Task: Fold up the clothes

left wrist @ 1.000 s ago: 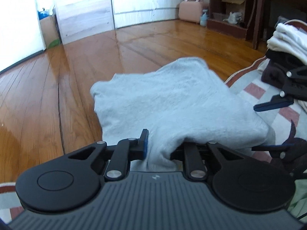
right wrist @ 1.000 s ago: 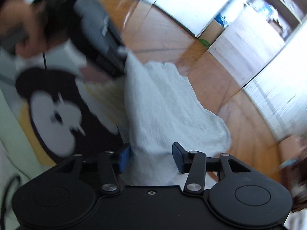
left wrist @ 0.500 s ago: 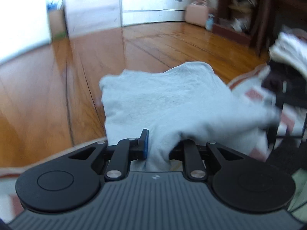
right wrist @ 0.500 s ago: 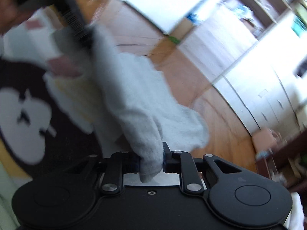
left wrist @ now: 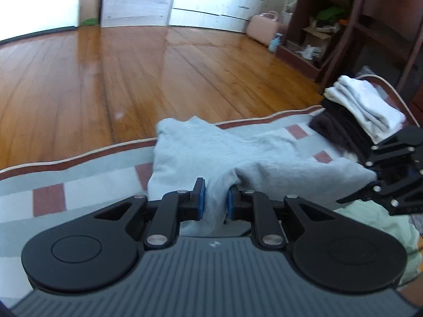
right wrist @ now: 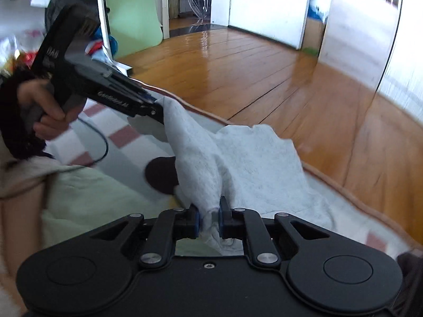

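Note:
A light grey garment (left wrist: 201,145) lies partly on a patterned rug (left wrist: 79,185), lifted at its near edge. My left gripper (left wrist: 215,202) is shut on one bunched corner, the cloth pinched between its blue pads. In the right wrist view the same garment (right wrist: 251,158) stretches from my right gripper (right wrist: 208,222) up to the left gripper (right wrist: 158,107), which a hand (right wrist: 45,111) holds. The right gripper's jaws are closing, and a fold of the grey cloth is pressed between them. The cloth hangs taut between the two grips.
A stack of folded clothes, white (left wrist: 364,105) over dark (left wrist: 341,129), sits on the rug's right end. A pale green cloth (left wrist: 370,219) lies near me. Wooden floor (left wrist: 158,66) lies beyond the rug's edge, with a pink case (left wrist: 264,26) and a dark shelf unit (left wrist: 330,26) at the back.
The right gripper closed on the garment's edge. Both grippers rose and drew back, pulling the cloth off the floor onto the rug.

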{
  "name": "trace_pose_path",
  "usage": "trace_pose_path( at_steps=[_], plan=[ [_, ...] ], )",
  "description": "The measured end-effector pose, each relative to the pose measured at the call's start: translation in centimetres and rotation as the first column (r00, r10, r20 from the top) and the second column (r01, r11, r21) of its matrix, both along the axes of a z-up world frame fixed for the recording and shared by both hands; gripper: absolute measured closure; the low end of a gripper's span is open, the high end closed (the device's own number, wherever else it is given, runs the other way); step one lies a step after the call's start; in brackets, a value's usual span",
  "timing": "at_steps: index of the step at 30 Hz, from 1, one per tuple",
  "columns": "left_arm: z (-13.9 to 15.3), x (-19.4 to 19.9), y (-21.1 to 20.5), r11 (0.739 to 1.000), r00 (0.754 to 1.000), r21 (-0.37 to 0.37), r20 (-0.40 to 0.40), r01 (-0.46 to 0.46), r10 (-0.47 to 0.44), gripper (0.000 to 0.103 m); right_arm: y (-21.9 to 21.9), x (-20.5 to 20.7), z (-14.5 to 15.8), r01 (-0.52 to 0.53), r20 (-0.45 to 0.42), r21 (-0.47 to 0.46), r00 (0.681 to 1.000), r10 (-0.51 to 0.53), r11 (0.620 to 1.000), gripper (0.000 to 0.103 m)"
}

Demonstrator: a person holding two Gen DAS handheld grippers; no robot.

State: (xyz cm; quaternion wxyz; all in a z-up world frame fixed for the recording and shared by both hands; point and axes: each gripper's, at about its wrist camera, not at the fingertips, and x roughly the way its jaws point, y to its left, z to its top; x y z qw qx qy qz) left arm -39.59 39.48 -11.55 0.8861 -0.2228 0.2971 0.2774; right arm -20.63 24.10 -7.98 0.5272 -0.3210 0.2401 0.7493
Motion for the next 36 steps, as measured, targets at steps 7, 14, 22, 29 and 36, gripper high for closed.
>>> trace_pose_path(
  at_steps=[7,14,22,29,36],
  plan=[
    [1.7,5.0,3.5,0.988,0.995,0.12,-0.038,0.098,-0.094,0.083,2.6,5.1,-0.3,0.247,-0.172,-0.044,0.953,-0.251,0.968,0.089],
    [-4.3,6.6,11.6,0.998,0.973,-0.054,0.225,-0.042,0.053,0.066,8.3,13.6,-4.8,0.494,-0.375,-0.239,0.747,-0.549,0.836,0.089],
    [-9.1,4.0,12.9,0.988,0.969,-0.153,0.237,-0.028,0.064,0.056,10.8,17.2,-9.7,0.58,-0.402,-0.382,0.597,-0.695,0.719,0.086],
    [-12.7,5.0,12.8,0.982,0.986,-0.181,0.163,0.051,-0.022,0.056,9.9,17.6,-11.2,0.556,-0.489,-0.443,0.507,-0.709,0.703,0.053],
    [-10.6,6.4,12.5,0.997,0.978,-0.078,0.209,-0.001,0.018,0.082,7.6,13.4,-6.2,0.556,-0.544,-0.077,0.672,-0.502,0.828,0.089]
  ],
)
